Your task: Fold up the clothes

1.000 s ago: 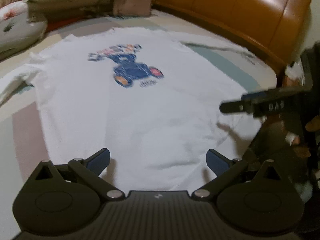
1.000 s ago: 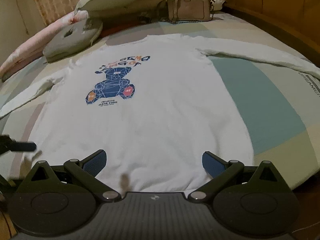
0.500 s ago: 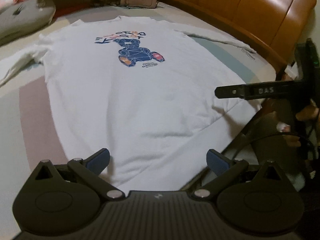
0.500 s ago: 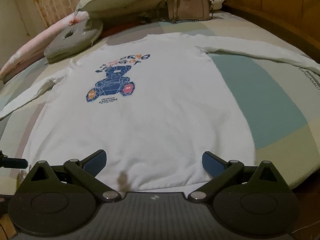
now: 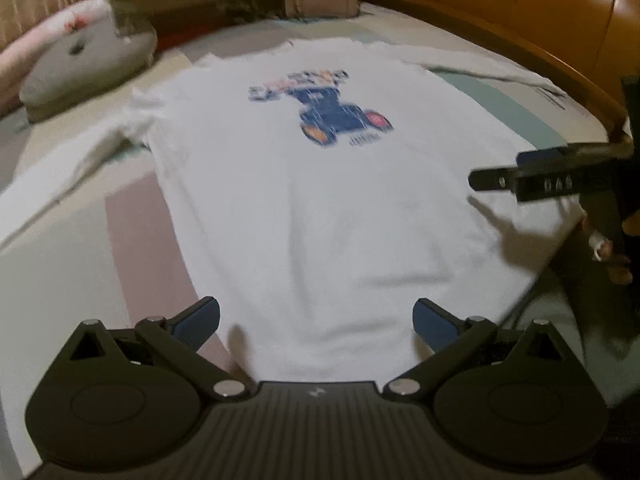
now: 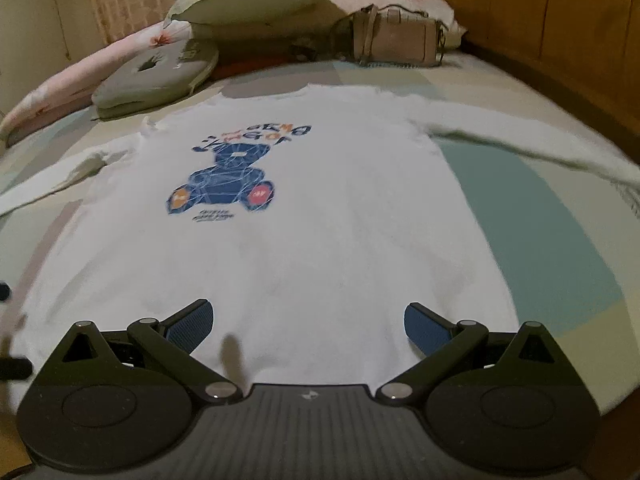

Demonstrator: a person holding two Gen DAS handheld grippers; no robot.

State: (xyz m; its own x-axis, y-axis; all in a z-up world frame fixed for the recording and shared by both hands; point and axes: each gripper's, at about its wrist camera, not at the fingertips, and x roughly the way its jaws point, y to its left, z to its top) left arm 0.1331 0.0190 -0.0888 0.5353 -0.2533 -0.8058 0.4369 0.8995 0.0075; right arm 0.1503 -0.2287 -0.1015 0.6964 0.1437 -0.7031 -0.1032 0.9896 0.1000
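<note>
One white sweatshirt (image 6: 304,240) flat on bed — two tools (image 5: 316,320) (image 6: 308,322) spread wide.

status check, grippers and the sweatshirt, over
Left gripper and right gripper open, empty. White bear-print sweatshirt flat on bed, sleeves spread, unfolded. Handbag and pillows beyond collar, clear.

Little can be read. On the white sweatshirt (image 6: 304,240), left of the middle of the right wrist view, curved blue and orange letters arch over the printed bear (image 6: 224,184) and small blue lines of print sit under it, all too blurred to spell out. In the left wrist view, at the right edge, the other gripper (image 5: 532,178) bears pale marks resembling "DAS".
</note>
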